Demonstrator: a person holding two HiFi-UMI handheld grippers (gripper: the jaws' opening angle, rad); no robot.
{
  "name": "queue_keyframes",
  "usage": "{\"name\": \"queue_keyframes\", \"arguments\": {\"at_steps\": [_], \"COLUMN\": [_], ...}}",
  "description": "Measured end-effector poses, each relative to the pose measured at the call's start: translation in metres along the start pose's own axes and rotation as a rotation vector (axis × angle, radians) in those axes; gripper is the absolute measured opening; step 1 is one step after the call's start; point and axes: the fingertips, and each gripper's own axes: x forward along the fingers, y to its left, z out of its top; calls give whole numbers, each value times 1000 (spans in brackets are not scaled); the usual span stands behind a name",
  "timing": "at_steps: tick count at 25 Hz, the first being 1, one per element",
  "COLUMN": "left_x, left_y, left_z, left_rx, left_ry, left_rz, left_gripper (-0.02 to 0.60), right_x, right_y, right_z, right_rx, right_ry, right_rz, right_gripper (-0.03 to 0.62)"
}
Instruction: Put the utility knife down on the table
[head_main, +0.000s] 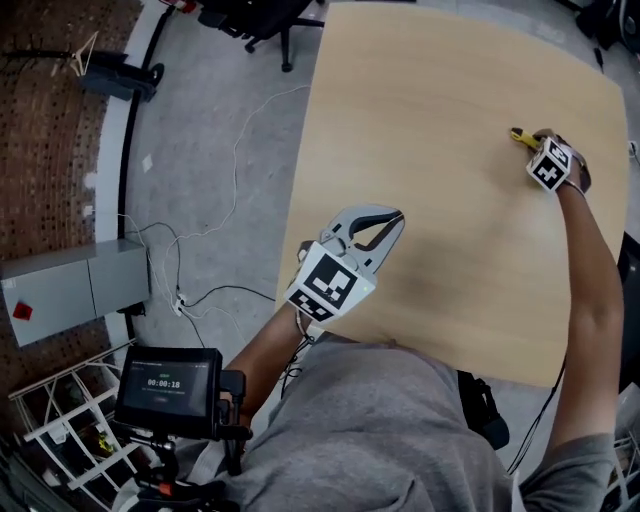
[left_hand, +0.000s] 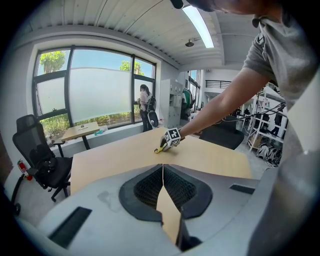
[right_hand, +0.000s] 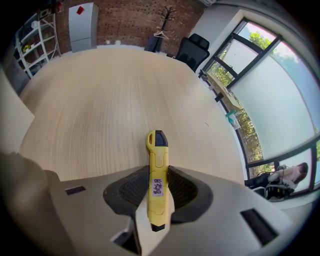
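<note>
A yellow utility knife (right_hand: 157, 175) with a black tip and a small label sits clamped between the jaws of my right gripper (right_hand: 159, 184), its front end sticking out over the wooden table (right_hand: 100, 105). In the head view the right gripper (head_main: 536, 150) is low at the table's far right, with the knife's (head_main: 522, 137) yellow end showing just beyond it. My left gripper (head_main: 385, 225) hovers near the table's front left edge, jaws shut with nothing between them. In the left gripper view the left gripper (left_hand: 163, 176) faces the right gripper (left_hand: 167, 143) across the table (left_hand: 115, 155).
The light wooden table (head_main: 440, 130) is bare apart from the grippers. A black office chair (left_hand: 37, 160) stands to the left of it. On the floor lie white cables (head_main: 210, 220), a grey cabinet (head_main: 75, 290) and a screen on a stand (head_main: 168, 392).
</note>
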Motion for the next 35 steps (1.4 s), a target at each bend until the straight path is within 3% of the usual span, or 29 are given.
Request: {"name": "queue_keyframes", "arguments": {"at_steps": [8,14,18,21,24,27,30,35], "left_x": [-5,-10,-14,-15,-53,-105,-124,-149], "left_y": [5,6,8,7,-4,-11,-15,-18], "left_z": [-11,-10,-10,-10,-10,-3,3,-14], "left_rx": [-10,5,20,34,51,63,72,83], "left_ry": [0,-20,-40,-72,-101,-120,-167,-200], "left_rz": [20,22,23,22,18,6,-14,12], "left_gripper": [6,6,6,6,6,6,6,6], "right_x": [8,-18,-54,-98,-188,-302,-391,-461], "right_y": [-2,-8,-18,-19,10,47,83,157], "right_z": [8,17,49,76,106,136,144,158], "right_rx": [12,107,280,461,685,835,892,878], "right_ry": [-4,-68,-250,-463,-719,-935,-1070,-1197], "right_rz": [0,-10,-74,-81,-63,-94,-157,-172], "right_gripper": [121,123,121,119,97,57,52,52]}}
